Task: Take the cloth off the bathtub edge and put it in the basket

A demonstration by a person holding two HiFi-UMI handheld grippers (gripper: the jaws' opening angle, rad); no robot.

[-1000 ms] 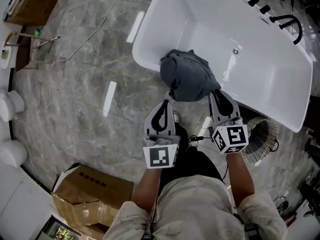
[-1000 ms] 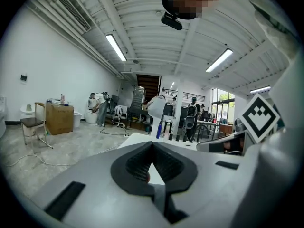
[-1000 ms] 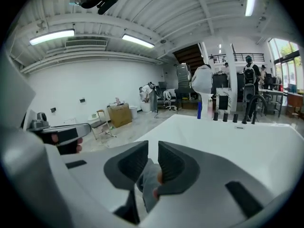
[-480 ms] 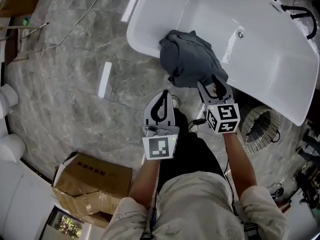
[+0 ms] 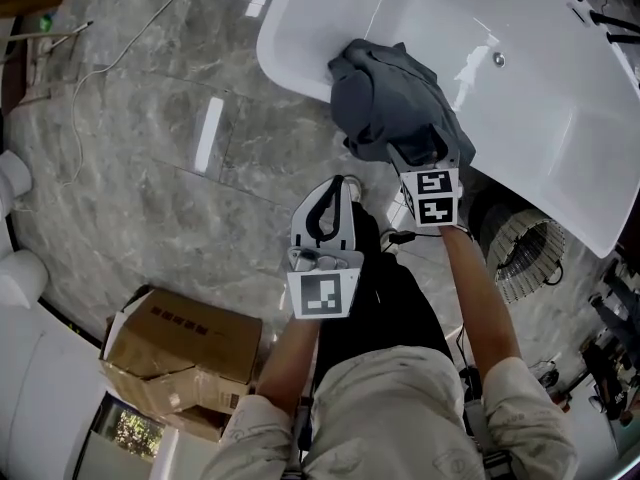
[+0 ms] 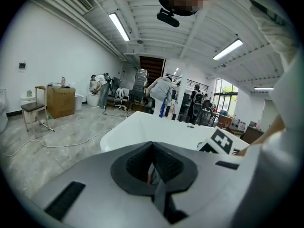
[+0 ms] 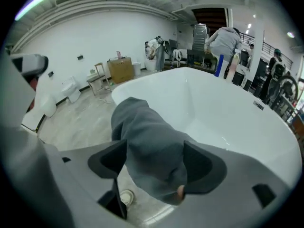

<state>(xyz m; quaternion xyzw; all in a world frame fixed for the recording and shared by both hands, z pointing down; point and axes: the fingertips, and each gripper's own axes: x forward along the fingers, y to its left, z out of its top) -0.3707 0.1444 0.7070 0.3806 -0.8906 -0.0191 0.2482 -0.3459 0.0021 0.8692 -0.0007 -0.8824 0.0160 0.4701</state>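
Note:
A dark grey cloth (image 5: 390, 103) lies bunched over the near rim of the white bathtub (image 5: 290, 58). My right gripper (image 5: 426, 148) reaches into its near edge. Its jaws are opening, and a hanging fold of the cloth (image 7: 152, 146) sits between the two black pads (image 7: 107, 158) without being pinched. Behind the fold the bathtub (image 7: 228, 122) curves away. My left gripper (image 5: 325, 206) hovers shut over the floor near my body, left of the cloth, holding nothing. A round wire basket (image 5: 525, 258) stands on the floor to the right, beside the tub.
A torn cardboard box (image 5: 180, 353) sits on the marble floor at lower left. A white cable (image 5: 120, 58) snakes across the floor at upper left. White fixtures (image 5: 15, 178) line the left edge. A black faucet (image 5: 610, 18) stands at the tub's far end.
My right gripper has moved forward onto the cloth and its jaws have spread around the hanging fold. The left gripper has stayed about where it was.

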